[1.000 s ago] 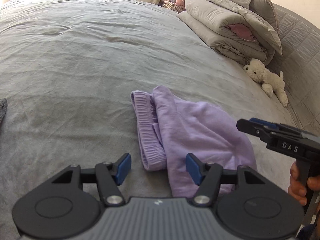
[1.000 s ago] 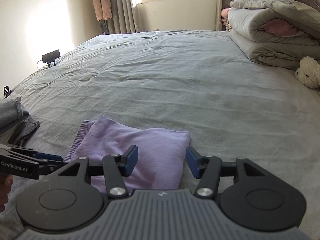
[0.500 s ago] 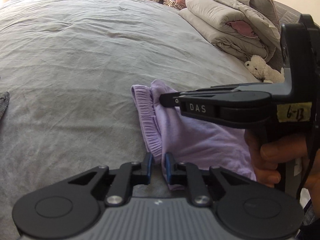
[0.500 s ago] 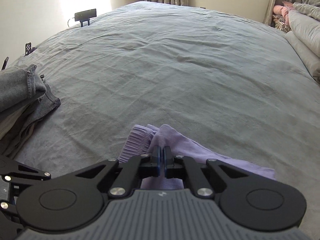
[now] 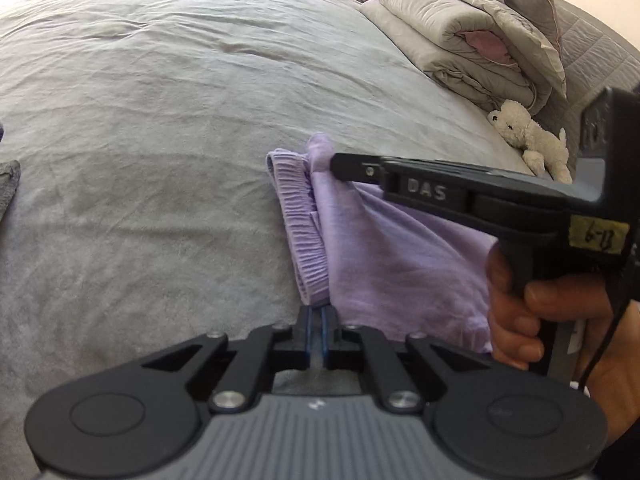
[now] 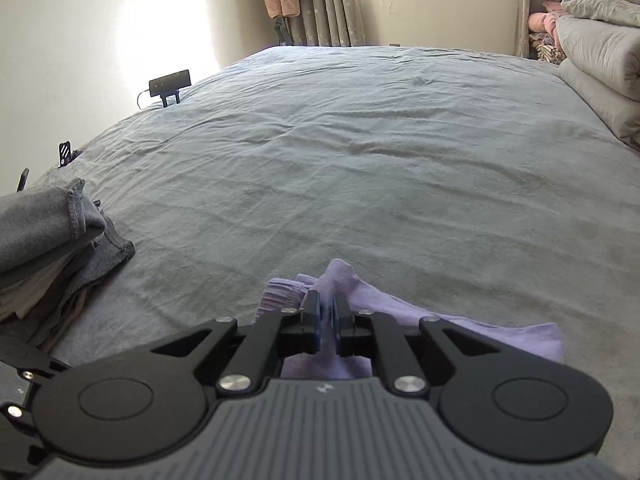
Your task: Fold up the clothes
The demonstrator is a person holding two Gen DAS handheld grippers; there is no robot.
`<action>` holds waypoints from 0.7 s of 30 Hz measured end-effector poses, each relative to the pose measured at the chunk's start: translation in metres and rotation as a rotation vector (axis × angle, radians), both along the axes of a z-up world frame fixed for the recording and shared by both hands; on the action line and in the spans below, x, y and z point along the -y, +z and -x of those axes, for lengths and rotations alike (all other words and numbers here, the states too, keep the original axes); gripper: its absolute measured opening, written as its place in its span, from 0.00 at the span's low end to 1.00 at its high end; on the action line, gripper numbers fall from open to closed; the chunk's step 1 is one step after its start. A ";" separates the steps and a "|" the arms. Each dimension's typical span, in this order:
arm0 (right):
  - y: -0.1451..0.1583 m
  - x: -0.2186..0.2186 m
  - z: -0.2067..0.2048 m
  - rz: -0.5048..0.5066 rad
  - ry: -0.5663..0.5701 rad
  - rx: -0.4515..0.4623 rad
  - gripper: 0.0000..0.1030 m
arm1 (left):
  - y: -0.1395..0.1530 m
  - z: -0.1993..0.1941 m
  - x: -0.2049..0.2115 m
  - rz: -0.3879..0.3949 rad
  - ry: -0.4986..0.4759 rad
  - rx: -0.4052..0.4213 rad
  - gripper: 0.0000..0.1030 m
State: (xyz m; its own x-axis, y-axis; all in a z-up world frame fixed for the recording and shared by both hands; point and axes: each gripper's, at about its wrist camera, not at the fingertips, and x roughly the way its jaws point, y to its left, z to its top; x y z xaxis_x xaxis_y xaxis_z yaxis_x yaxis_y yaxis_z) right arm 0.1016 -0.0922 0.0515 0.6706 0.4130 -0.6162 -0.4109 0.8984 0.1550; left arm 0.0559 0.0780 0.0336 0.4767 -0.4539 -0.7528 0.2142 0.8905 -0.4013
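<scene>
A lilac garment [image 5: 380,248] with a ribbed band [image 5: 298,224] lies folded on the grey bed sheet [image 5: 160,120]. My left gripper [image 5: 318,314] is shut on the garment's near corner, right by the end of the ribbed band. My right gripper [image 5: 336,164], held by a hand [image 5: 516,300], reaches in from the right and pinches the far corner, which stands up in a small peak. In the right wrist view the right gripper [image 6: 327,314] has lilac fabric [image 6: 480,336] between its blue pads, and its jaws are opening slightly while still pressing the cloth.
Folded grey duvets [image 5: 460,40] and a white plush toy [image 5: 528,136] sit at the bed's right side. A pile of grey clothes [image 6: 48,248] lies on the left. A black device [image 6: 170,82] stands at the bed's far left edge.
Both grippers went from open to shut on the lilac garment. The right gripper swung in from the right to the far corner, which now rises off the sheet.
</scene>
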 end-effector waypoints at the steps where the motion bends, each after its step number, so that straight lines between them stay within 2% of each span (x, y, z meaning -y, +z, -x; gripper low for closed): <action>1: 0.006 0.007 0.006 -0.016 -0.016 0.010 0.15 | 0.001 -0.002 -0.005 0.017 0.012 -0.001 0.12; 2: 0.009 0.015 0.016 -0.006 -0.025 0.013 0.19 | 0.003 -0.004 -0.010 0.043 0.025 -0.005 0.25; 4: 0.013 0.030 0.034 0.023 -0.048 0.013 0.41 | 0.004 -0.005 -0.013 0.081 0.042 -0.008 0.35; 7: 0.006 0.051 0.061 0.072 -0.067 0.005 0.41 | 0.005 -0.004 -0.011 0.117 0.046 -0.008 0.37; 10: -0.003 0.066 0.082 0.088 -0.091 0.017 0.42 | 0.001 -0.001 0.005 0.107 0.016 -0.005 0.37; 11: -0.005 0.069 0.083 0.078 -0.108 0.008 0.42 | 0.000 0.000 0.010 0.082 0.015 0.004 0.38; 13: -0.010 0.076 0.086 0.059 -0.144 -0.013 0.42 | -0.002 0.000 0.016 0.033 0.010 0.027 0.37; 16: -0.008 0.064 0.088 0.117 -0.068 0.013 0.42 | -0.003 0.001 0.024 -0.031 -0.006 0.055 0.20; 18: -0.008 0.058 0.094 0.146 -0.001 0.018 0.42 | -0.003 0.001 0.022 -0.048 -0.011 0.060 0.16; 21: -0.019 0.059 0.099 0.158 0.065 -0.081 0.30 | -0.004 0.000 0.018 -0.037 -0.008 0.052 0.14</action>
